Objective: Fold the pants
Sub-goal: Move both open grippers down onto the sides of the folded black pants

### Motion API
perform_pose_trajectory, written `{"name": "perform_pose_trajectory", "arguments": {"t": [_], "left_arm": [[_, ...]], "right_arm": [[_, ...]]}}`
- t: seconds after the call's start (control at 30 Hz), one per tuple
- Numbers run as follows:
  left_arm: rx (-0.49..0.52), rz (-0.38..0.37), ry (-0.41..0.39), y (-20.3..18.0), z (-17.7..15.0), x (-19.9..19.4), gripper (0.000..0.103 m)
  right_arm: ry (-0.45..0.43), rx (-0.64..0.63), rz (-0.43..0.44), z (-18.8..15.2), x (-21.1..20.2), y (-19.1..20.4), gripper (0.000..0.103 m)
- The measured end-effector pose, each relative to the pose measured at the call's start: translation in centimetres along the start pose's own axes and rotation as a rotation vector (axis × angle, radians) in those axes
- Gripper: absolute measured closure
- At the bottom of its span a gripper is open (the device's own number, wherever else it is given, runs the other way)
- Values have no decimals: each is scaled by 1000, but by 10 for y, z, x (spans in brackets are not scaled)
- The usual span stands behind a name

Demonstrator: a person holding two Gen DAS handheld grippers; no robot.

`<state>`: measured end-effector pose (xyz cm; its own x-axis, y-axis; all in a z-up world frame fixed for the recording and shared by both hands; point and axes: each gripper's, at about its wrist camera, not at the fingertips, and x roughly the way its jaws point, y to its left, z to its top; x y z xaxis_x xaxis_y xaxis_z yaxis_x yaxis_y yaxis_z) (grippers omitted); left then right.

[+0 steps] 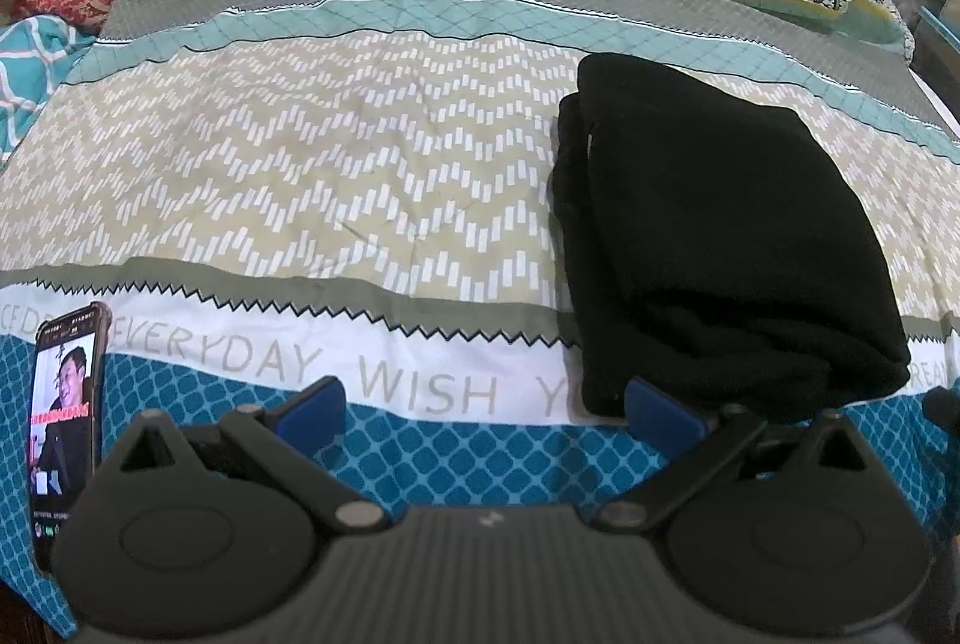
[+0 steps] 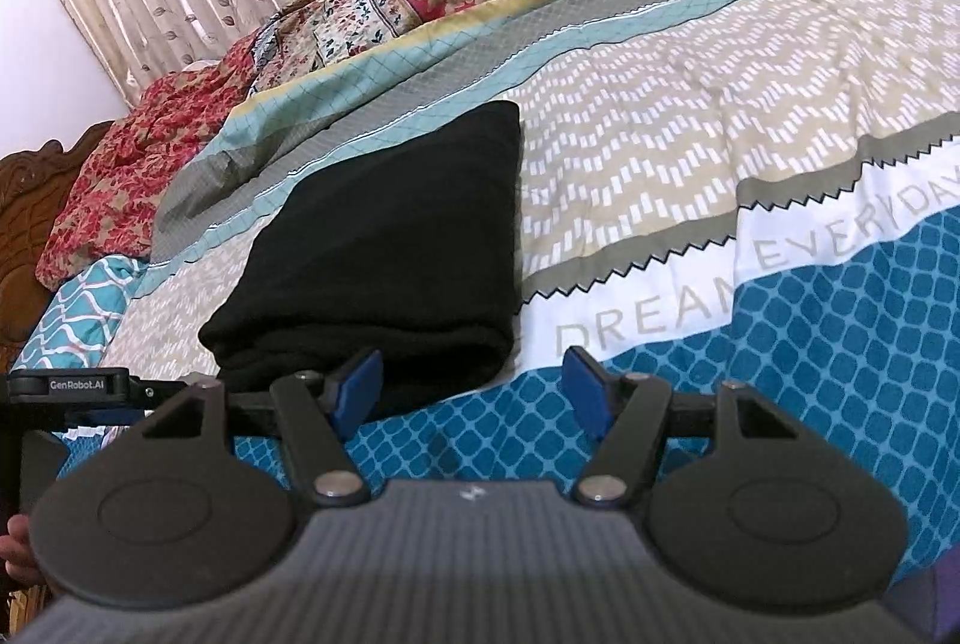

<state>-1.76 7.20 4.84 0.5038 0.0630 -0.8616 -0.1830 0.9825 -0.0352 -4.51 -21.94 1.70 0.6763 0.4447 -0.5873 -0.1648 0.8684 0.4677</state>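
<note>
Just beyond spread fingers (image 2: 369, 392), folded pants (image 2: 384, 248)

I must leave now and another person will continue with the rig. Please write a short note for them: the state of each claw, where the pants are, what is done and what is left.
Left claw: open, holding nothing, just in front of the near edge of the pants.
Right claw: open, holding nothing, also at the near edge.
Black pants: folded into a compact bundle, lying on the patterned bedspread.
A phone with its screen lit lies at the near left corner.
Done: the folding looks finished.
Left: probably only to check that the bundle is neat, or smooth it.
</note>
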Motion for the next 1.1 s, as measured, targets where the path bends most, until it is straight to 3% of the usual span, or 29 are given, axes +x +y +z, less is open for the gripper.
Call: {"name": "perform_pose_trajectory", "arguments": {"t": [0.53,1.1], "left_arm": [[68,41,-25,-6,17,11,0],[127,17,-48,-35,57,31,0]], "right_arm": [[-19,-9,-1,15,3,-6,34],[-6,1,17,47,31,-19,34]]}}
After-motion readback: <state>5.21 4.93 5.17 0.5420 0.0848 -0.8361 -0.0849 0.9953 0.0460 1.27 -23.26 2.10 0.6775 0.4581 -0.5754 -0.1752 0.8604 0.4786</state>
